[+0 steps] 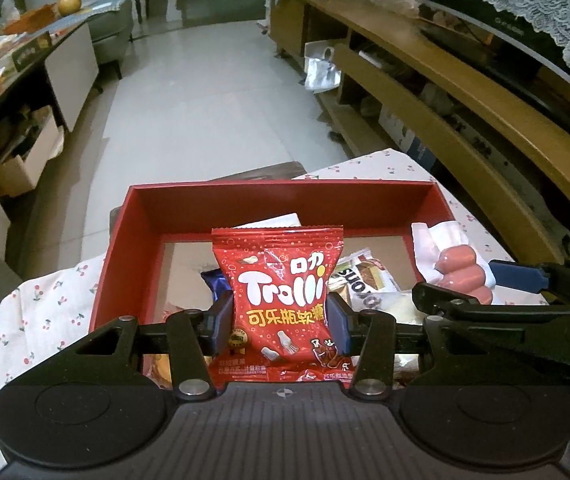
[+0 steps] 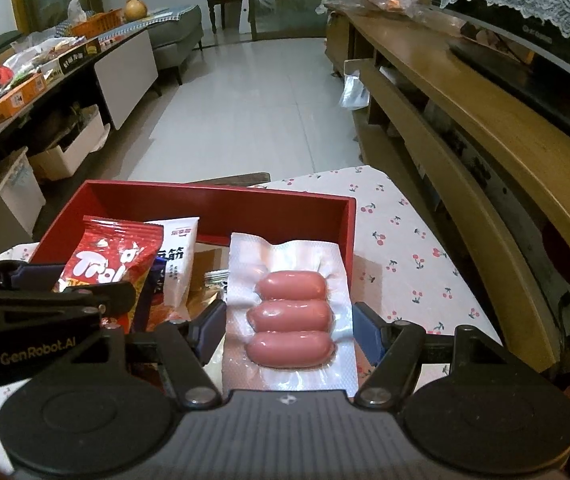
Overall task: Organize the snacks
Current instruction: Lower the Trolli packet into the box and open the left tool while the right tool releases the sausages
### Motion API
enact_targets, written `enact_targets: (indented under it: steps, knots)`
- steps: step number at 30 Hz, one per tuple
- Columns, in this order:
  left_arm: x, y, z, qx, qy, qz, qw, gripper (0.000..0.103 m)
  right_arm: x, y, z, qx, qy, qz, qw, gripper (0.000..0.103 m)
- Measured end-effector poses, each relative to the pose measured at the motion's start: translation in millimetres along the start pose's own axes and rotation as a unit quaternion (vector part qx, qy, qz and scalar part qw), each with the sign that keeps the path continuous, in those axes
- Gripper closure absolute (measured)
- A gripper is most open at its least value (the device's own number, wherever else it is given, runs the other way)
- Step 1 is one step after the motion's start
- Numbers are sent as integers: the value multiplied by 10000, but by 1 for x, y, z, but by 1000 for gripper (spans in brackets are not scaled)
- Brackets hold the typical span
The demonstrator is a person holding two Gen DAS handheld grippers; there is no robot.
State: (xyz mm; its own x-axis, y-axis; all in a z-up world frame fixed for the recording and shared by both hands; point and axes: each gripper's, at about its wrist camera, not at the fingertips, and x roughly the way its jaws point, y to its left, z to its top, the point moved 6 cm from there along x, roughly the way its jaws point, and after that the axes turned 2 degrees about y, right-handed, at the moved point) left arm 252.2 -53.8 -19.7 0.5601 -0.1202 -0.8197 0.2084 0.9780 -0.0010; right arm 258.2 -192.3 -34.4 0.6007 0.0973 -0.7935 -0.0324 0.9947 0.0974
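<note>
My left gripper (image 1: 281,320) is shut on a red Trolli gummy bag (image 1: 281,296) and holds it upright over the red box (image 1: 281,196). My right gripper (image 2: 291,328) is shut on a clear vacuum pack of three pink sausages (image 2: 291,316), held over the box's right wall (image 2: 347,232). The sausage pack (image 1: 457,272) and right gripper also show at the right of the left wrist view. The Trolli bag (image 2: 105,260) and left gripper show at the left of the right wrist view. Several snack packets lie in the box, among them a white packet (image 2: 177,260) and a brown-and-white packet (image 1: 365,284).
The box sits on a table with a cherry-print cloth (image 2: 405,248). A wooden TV stand (image 2: 485,128) runs along the right. A low cabinet (image 2: 45,80) with boxes and snacks stands at the left. Tiled floor (image 2: 245,100) lies beyond the table.
</note>
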Motion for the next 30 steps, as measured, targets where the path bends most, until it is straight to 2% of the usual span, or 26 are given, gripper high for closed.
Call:
enact_targets:
  steps: [18,30]
  knots:
    - [12,-1,0,134,-59,326,9994,47,13,8,1,-356,-96,-284,9989,8]
    - [10,0,-1,160,-77,371,9992,41,15,6,0,-422,-77,-318,9986,8]
